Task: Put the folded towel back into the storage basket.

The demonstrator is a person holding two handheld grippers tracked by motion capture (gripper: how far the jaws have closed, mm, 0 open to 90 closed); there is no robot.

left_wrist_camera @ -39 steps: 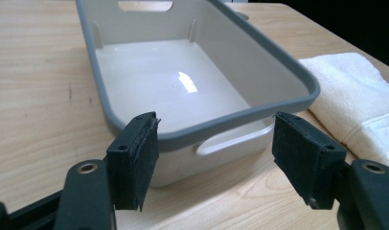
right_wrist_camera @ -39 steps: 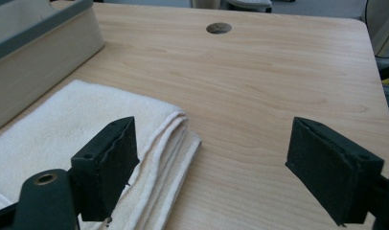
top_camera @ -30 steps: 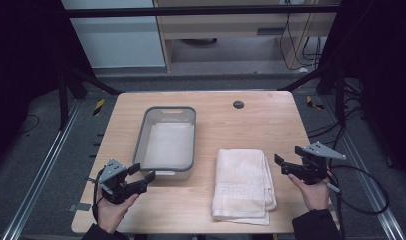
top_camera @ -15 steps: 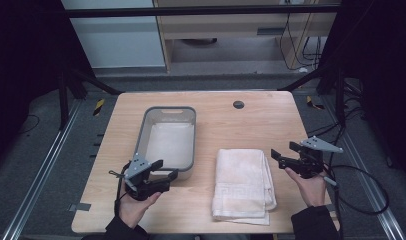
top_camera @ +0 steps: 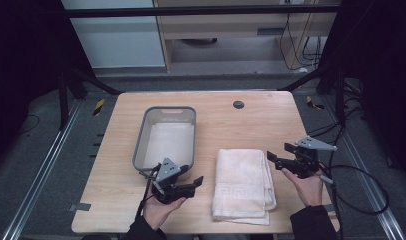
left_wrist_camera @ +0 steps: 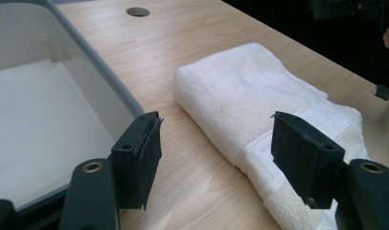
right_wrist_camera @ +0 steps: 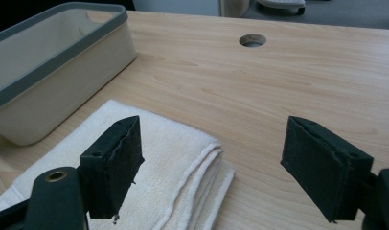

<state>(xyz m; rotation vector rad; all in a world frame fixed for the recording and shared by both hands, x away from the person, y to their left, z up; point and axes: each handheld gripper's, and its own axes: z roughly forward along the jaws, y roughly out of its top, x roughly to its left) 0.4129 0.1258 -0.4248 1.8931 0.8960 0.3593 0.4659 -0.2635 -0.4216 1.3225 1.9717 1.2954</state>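
On the near half of the counter (top_camera: 116,200), a folded white towel (top_camera: 243,182) is lying flat, and everything else is sitting around it. From above, the grey bin (top_camera: 166,139) is standing just left of the towel, with a strip of bare wood showing between them, and a small round hole (top_camera: 238,104) is sitting well beyond the towel toward the far edge. The left gripper view is adding what the high view is missing: the towel's woven border band near its close end, and the pale inside of the bin. The right gripper view is showing the towel's stacked folded edges facing open wood, and the bin's cream outer wall under its grey rim.

The towel's near edge is lying close to the counter's front edge. To the towel's right a stretch of bare wood is running to the counter's side edge, and beyond the towel the wood is lying open all the way back.

The left gripper (top_camera: 193,184) is hanging just left of the towel, near the bin's close corner, held from below in an upturned hand and pointing across at the towel; its jaws are standing wide with nothing between them. The right gripper (top_camera: 273,159) is hovering at the towel's right edge, pointing left, its jaws having just been closing a little yet standing wide and gripping nothing.
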